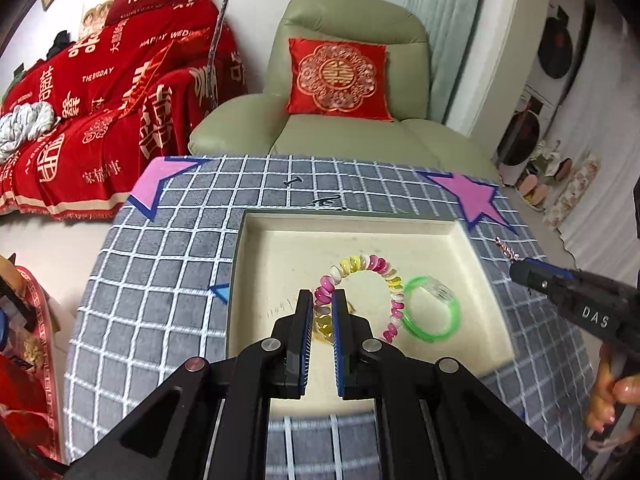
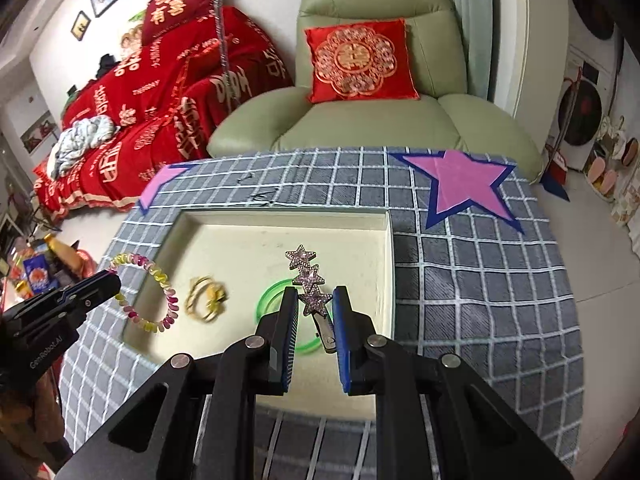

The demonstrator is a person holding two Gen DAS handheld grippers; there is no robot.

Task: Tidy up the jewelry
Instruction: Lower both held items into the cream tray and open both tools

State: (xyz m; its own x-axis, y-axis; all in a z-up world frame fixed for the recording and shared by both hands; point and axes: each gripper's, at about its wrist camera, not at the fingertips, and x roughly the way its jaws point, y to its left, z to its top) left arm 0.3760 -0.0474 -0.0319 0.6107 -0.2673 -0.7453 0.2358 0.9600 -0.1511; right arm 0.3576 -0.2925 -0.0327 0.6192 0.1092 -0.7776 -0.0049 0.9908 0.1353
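Your left claw point(image 1: 322, 300) points steeply down over the near half of the cream tray point(image 1: 460, 228), its jaws nearly together and pinching the near-left arc of the spiral hair tie point(image 1: 384, 272), a coil of pink, yellow and white loops that hangs in a ring just above the tray floor. Your right claw point(image 2: 314, 300) is tilted down the same way over the tray's near right part, clamped on the metal end of the star hair clip point(image 2: 308, 276), whose three sparkly pink stars run in a line away from the fingertips toward the tray's far wall. In the left wrist view your right hand point(image 1: 612, 400) wraps the handle at the frame's right edge, off the tray's right side. On the tray floor, the green bangle point(image 1: 432, 312) lies flat just right of the hair tie and under the star clip, and the gold rings point(image 2: 206, 300), blurred, sit left of the bangle. The tray rests on the bench point(image 2: 480, 300), covered in grey grid cloth, with a pink star patch point(image 2: 460, 184) beyond the tray's far right corner. Beyond the bench, past the tray's far wall, stands a green armchair point(image 2: 380, 120) with a red cushion point(image 2: 360, 60).
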